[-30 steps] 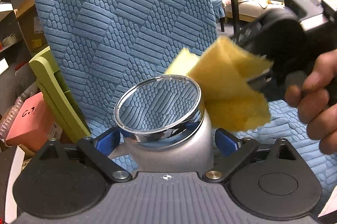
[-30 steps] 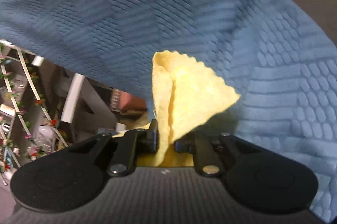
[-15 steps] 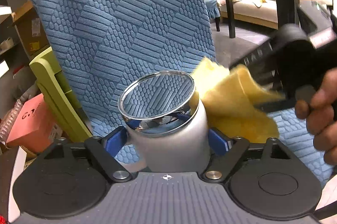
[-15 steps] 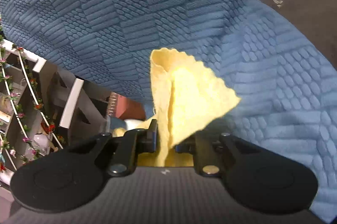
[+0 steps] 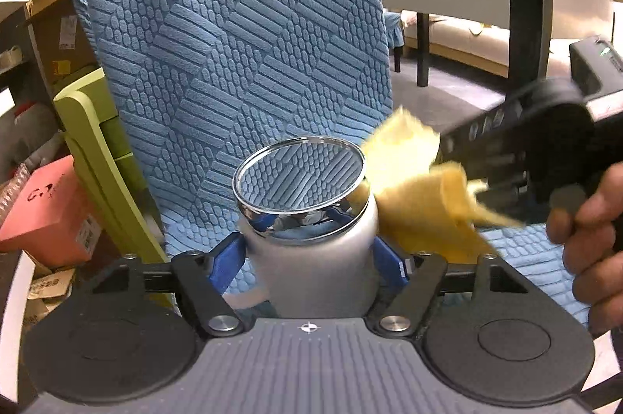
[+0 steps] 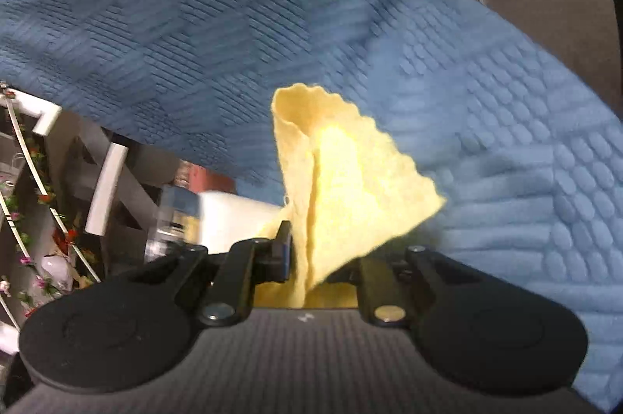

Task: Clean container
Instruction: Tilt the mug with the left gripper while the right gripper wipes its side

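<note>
While its blue-padded jaws are closing, the left gripper [image 5: 307, 258] has the white round container with a chrome rim [image 5: 311, 250] between them, pads against its 2 flanks. That container sits at 12 o'clock from the gripper body, mouth tilted toward the blue textured chair cover [image 5: 241, 36]; the chrome interior mirrors the cover's pattern, and nothing else shows inside.

Only the left wrist view shows the right gripper [image 5: 467, 176] from outside, coming in from 3 o'clock with a person's hand [image 5: 588, 235] on its handle, and the yellow soft cloth [image 5: 420, 196] touching the container's rim at its 3 o'clock side. A lime green panel [image 5: 89, 149] and a pink box [image 5: 46, 211] lie at 9 o'clock.

Only the right wrist view shows the right gripper's [image 6: 323, 258] jaws pinched tight on the cloth [image 6: 350, 188], which stands up folded at 12 o'clock; the container [image 6: 229, 219] appears blurred at 10 o'clock.
</note>
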A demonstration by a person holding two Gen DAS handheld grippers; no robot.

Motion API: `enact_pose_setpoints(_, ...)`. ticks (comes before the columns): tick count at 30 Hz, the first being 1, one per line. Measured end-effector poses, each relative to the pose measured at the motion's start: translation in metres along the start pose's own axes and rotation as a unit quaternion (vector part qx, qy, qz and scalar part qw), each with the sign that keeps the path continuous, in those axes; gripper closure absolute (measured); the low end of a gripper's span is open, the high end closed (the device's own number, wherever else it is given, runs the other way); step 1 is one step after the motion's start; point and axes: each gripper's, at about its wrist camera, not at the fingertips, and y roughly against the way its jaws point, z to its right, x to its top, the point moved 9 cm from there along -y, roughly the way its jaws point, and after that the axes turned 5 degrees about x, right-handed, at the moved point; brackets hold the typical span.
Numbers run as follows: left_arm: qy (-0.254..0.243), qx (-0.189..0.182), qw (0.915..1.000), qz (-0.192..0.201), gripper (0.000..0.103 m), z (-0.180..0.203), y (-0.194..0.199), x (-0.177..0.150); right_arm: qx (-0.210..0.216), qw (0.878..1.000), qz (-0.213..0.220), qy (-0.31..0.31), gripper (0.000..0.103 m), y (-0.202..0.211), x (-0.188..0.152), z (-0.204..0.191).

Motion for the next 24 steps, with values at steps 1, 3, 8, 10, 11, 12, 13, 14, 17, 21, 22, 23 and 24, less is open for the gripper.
enact_pose_setpoints(1,-0.001,-0.002,1.0,0.001,0.027,0.0,0.001,0.0,0.012,1.0,0.009,0.005,0.086,0.004,0.002,-0.006)
enact_pose_setpoints(3,-0.007,-0.003,1.0,0.003,0.027,0.002,0.002,-0.002,0.004,1.0,0.009,0.011,0.086,0.004,-0.002,-0.004)
enact_pose_setpoints(8,-0.018,0.0,0.9998,0.003,0.027,0.004,0.003,-0.003,-0.015,1.0,-0.004,-0.006,0.086,0.004,-0.01,0.008)
enact_pose_setpoints(10,-0.024,-0.003,0.9997,0.003,0.027,0.005,0.003,-0.004,-0.001,1.0,0.009,0.004,0.086,0.01,-0.008,-0.002)
enact_pose_setpoints(11,-0.028,-0.006,0.9996,0.004,0.025,0.005,0.004,-0.004,0.002,1.0,0.011,0.005,0.086,0.011,-0.009,-0.004)
enact_pose_setpoints(12,-0.031,-0.009,0.9995,0.005,0.025,0.005,0.005,-0.004,0.004,1.0,0.013,0.006,0.086,0.012,-0.01,-0.004)
enact_pose_setpoints(13,-0.034,-0.011,0.9993,0.01,0.024,0.004,0.006,-0.004,0.006,1.0,0.014,0.006,0.086,0.013,-0.012,-0.005)
enact_pose_setpoints(14,-0.037,-0.011,0.9992,0.014,0.019,0.004,0.008,-0.004,-0.002,1.0,0.008,0.006,0.086,0.012,-0.015,-0.001)
enact_pose_setpoints(17,-0.034,-0.02,0.999,0.023,0.013,-0.004,0.016,-0.006,-0.017,1.0,-0.003,-0.01,0.086,0.01,-0.02,0.009)
enact_pose_setpoints(21,0.022,-0.025,0.9983,0.048,0.01,-0.029,0.032,-0.004,0.009,1.0,0.016,-0.003,0.086,0.02,-0.02,-0.009)
enact_pose_setpoints(22,0.042,-0.027,0.9972,0.056,0.01,-0.037,0.037,-0.003,0.019,1.0,0.021,0.001,0.086,0.023,-0.021,-0.015)
enact_pose_setpoints(23,0.059,-0.03,0.9958,0.064,0.009,-0.044,0.04,-0.002,0.017,1.0,0.02,0.008,0.086,0.023,-0.025,-0.017)
enact_pose_setpoints(24,0.078,-0.03,0.9939,0.072,0.007,-0.05,0.044,-0.001,0.013,1.0,0.018,0.016,0.086,0.023,-0.029,-0.018)
